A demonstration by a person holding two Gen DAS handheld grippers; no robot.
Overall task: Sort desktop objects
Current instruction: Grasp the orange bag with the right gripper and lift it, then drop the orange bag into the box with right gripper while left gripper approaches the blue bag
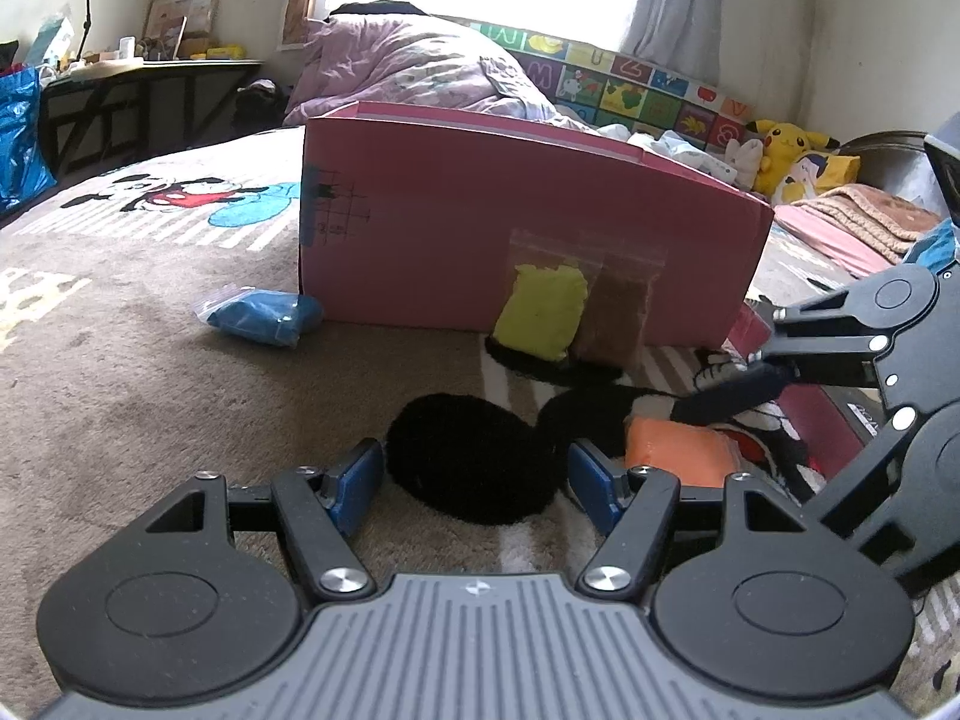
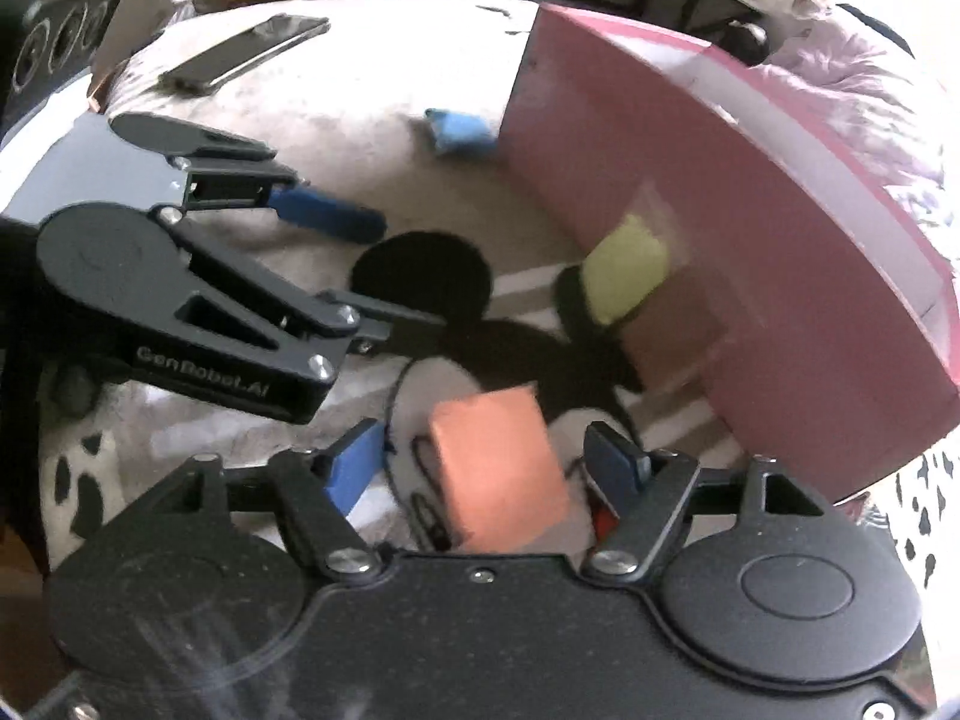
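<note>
1. Right gripper (image 2: 480,480) hangs over the cartoon-print blanket (image 1: 120,360) with its jaws spread wide; the orange packet (image 2: 498,468) lies on the blanket between its two blue pads, and neither pad appears to touch it, so nothing is gripped.
2. Left gripper (image 1: 474,480) sits low beside it, just to the right gripper's left, likewise released and empty, with only the blanket's black print between its fingers.
3. Ahead and slightly right of the right gripper stands the pink box (image 2: 750,228), open at the top. Its inside is hidden from both cameras, so I cannot tell what it already holds.
4. Leaning against the box's near wall, ahead of both grippers, are a yellow packet (image 1: 543,315) and a brown packet (image 1: 618,318), side by side and touching.
5. Further off, ahead-left of the left gripper near the box's left corner, lies a blue packet (image 1: 258,318), well apart from the others.
6. Step in hand, as I judge it: the right gripper is lined up around the orange packet. This fits either closing in to pick it up or having just let it go there; the blur in the right wrist view does not settle which.
7. If a grasp is meant, the pads need to close squarely on the packet's two long sides. The packet looks soft, so a light, centred pinch seems safer than a corner grip.
</note>
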